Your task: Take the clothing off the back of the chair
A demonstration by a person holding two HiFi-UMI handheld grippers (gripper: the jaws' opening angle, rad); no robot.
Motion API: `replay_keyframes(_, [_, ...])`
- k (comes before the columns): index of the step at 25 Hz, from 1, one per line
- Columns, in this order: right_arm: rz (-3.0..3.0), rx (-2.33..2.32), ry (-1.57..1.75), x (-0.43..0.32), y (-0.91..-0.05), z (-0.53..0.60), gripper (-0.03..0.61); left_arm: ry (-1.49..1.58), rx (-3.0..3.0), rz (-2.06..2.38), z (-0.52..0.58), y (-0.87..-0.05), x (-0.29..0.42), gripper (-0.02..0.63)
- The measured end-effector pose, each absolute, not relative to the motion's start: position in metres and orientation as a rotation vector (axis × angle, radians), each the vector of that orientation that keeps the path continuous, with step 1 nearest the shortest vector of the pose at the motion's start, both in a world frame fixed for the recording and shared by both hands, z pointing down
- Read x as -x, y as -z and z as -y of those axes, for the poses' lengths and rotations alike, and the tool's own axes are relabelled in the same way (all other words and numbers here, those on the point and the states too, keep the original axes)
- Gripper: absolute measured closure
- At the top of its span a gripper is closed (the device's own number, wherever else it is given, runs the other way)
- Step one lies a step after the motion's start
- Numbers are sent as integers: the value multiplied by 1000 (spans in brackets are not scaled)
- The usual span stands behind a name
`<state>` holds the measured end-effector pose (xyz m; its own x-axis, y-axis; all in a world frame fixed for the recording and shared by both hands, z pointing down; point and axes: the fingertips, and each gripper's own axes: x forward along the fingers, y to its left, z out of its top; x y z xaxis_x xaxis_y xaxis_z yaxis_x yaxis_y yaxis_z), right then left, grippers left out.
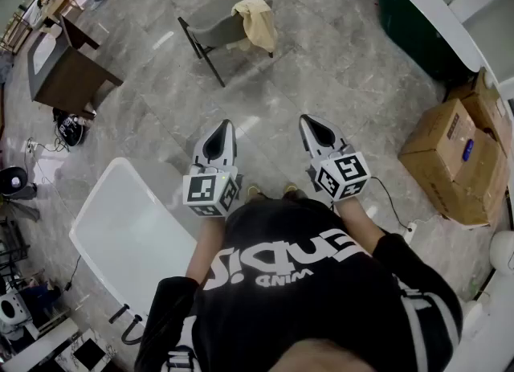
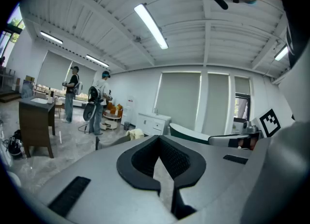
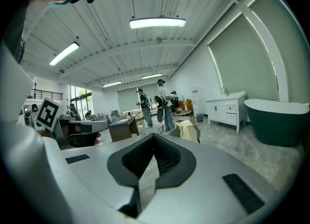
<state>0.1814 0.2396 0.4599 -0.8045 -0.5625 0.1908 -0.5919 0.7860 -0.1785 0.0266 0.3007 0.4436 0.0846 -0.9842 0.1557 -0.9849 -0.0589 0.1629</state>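
A pale yellow garment (image 1: 258, 22) hangs over the back of a grey chair (image 1: 215, 28) with black legs, far across the stone floor in the head view. Both grippers are held out level in front of the person, well short of the chair, and both point towards it. My left gripper (image 1: 228, 125) is shut with nothing in it, and so is my right gripper (image 1: 306, 120). Over the closed tips of the left gripper (image 2: 157, 138) the garment (image 2: 135, 133) shows small and far off. Above the closed right gripper (image 3: 154, 136) it (image 3: 188, 130) appears to the right.
A white table (image 1: 128, 230) stands close on the left. Cardboard boxes (image 1: 456, 157) are at the right, a dark green bathtub (image 1: 414, 17) at the back right and a brown cabinet (image 1: 68, 73) at the back left. Two people (image 2: 99, 103) stand beyond the chair.
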Motion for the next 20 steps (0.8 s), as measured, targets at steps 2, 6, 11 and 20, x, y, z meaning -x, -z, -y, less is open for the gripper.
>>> replay_keyframes(2, [2859,-929,-354,-173,-459,-237,565,-3,-2149,1973,-296,-442,-20,600])
replay_keyframes(6, [2873,-927,-382,-155,-463,-239,565,-11,-2173,1950,-290,-445,-6,600])
replay_keyframes(11, [2845,-989,-389,-140,-470,-238,565,-10,-2190,1912,-284,-453,13,600])
replay_keyframes(20, [2826,-1054,-383,-128,-475,-208,565,0,-2204,1905,-257,-462,32,600])
